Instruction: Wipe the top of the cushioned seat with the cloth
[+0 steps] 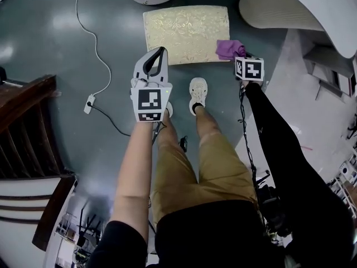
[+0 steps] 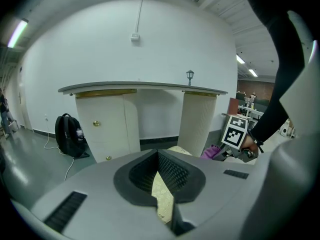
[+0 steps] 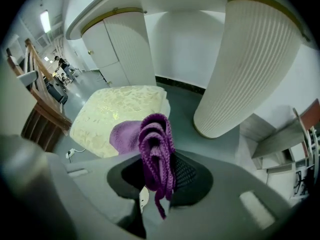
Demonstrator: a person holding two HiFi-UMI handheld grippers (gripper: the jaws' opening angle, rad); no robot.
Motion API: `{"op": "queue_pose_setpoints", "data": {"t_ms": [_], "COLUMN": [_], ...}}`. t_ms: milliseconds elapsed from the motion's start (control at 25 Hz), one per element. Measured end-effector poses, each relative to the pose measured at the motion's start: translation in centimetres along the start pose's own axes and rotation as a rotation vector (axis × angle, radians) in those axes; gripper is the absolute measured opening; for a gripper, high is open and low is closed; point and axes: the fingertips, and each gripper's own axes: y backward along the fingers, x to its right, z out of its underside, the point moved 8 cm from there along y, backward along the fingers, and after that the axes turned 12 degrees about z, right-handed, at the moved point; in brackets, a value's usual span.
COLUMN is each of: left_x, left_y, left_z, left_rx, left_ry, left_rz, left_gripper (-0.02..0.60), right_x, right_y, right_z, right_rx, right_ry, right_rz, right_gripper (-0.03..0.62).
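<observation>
Cloth (image 3: 157, 149) clamped in right gripper (image 1: 239, 59) jaws, at cushioned seat (image 1: 184, 29) corner, left gripper (image 1: 162, 51) closed

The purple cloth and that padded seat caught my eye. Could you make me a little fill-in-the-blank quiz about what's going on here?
1. The right gripper has its fingers shut on a cloth whose colour is ____.
2. The cushioned seat stands directly on the grey ____.
3. The left gripper hangs above the seat's near edge and holds ____.
4. Left of the seat, a thin white ____ snakes toward a plug.

Missing words: purple; floor; nothing; cable
</observation>
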Motion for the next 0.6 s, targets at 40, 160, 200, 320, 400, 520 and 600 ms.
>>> {"op": "queue_pose_setpoints", "data": {"t_ms": [40,160,200,320,400,520,600], "left_x": [0.3,1.1,1.4,2.0,2.0,2.0,1.6], "left_y": [-0.2,-0.9,-1.2,-1.6,-1.4,-1.0,-0.5], "left_z": [-0.1,-0.2,-0.4,-0.7,-0.5,0.1,0.2], "left_rx": [-0.002,-0.014,-0.015,-0.016,-0.018,-0.025,-0.022], "left_ry": [-0.003,-0.002,-0.002,-0.011,-0.019,-0.024,-0.026], "left_rz": [0.000,0.000,0.004,0.020,0.025,0.031,0.026], "left_gripper": [0.008,0.008,0.008,0.008,0.008,0.008,0.008], "right_x": [0.8,3.1,4.0,5.4,5.5,5.4,4.7], "right_y": [0.1,0.0,-0.1,0.2,0.4,0.6,0.9], "right_z": [0.1,0.8,1.1,1.4,1.8,2.3,2.1], "right_rx": [0.006,0.019,0.022,0.048,0.059,0.079,0.100], "right_ry": [-0.007,-0.036,-0.045,-0.066,-0.077,-0.091,-0.100], "right_rz": [0.007,0.038,0.053,0.076,0.082,0.082,0.073], "right_gripper": [0.089,0.089,0.089,0.089,0.089,0.089,0.089]}}
